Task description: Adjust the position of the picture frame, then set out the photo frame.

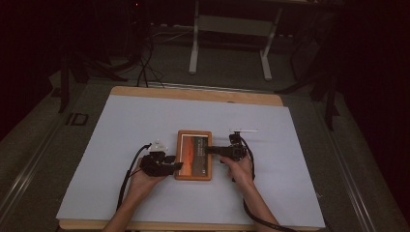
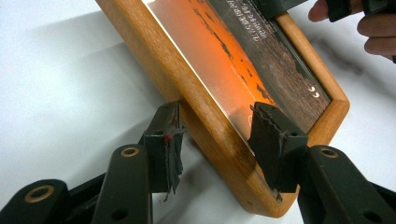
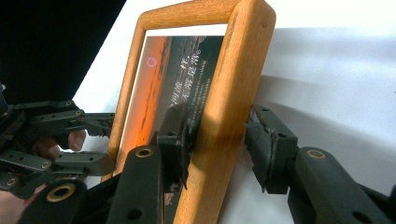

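White Chinese-style characters are printed in vertical lines on the dark part of the picture in the frame (image 3: 219, 93); too small and blurred to be read. A small circle mark is seen near its top left corner in the right gripper view. "ID" is marked on the floor (image 1: 77, 119), left of the table.

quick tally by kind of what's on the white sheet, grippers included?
Wooden picture frame: 1
Small white stick-like item beyond the right gripper, too small to identify: 1
Handheld black grippers: 2, the left gripper and the right gripper, each with its jaws either side of a frame rail
Total: 4
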A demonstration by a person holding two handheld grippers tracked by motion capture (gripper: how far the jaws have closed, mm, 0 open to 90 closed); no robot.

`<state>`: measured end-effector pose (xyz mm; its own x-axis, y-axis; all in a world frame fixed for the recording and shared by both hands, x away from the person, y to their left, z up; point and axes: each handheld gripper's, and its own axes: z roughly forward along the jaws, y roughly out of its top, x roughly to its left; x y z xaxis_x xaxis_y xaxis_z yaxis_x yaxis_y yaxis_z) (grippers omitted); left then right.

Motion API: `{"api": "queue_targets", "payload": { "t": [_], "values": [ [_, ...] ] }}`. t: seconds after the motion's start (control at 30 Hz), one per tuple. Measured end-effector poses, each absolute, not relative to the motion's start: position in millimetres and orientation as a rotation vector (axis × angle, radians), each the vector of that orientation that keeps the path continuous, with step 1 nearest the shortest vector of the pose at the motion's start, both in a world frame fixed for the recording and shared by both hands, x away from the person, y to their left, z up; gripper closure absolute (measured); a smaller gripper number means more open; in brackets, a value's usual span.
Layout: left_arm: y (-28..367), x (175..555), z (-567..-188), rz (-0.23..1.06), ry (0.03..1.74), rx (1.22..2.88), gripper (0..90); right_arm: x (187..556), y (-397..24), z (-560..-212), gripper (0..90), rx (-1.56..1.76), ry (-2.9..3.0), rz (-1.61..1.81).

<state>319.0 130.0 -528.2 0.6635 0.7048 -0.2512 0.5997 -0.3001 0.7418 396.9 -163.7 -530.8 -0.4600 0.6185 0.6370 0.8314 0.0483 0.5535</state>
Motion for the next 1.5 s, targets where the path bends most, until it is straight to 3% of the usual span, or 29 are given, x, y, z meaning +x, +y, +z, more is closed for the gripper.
{"api": "queue_targets", "payload": {
  "t": [0.53,0.77,1.03,1.5],
  "values": [
    [130,322,-529,0.186,1.001,1.969,56.5,388,-166,-532,59.1,-1.520,-2.079,-1.370],
    [138,320,-523,0.200,0.983,1.911,48.7,382,-172,-521,48.2,-1.541,-2.238,-1.399],
    [144,323,-523,0.172,0.997,1.870,46.4,380,-181,-505,47.4,-1.488,-2.360,-1.461],
    [146,345,-525,0.097,1.111,1.834,41.0,386,-169,-511,45.6,-1.444,-2.407,-1.434]
  ]
}}
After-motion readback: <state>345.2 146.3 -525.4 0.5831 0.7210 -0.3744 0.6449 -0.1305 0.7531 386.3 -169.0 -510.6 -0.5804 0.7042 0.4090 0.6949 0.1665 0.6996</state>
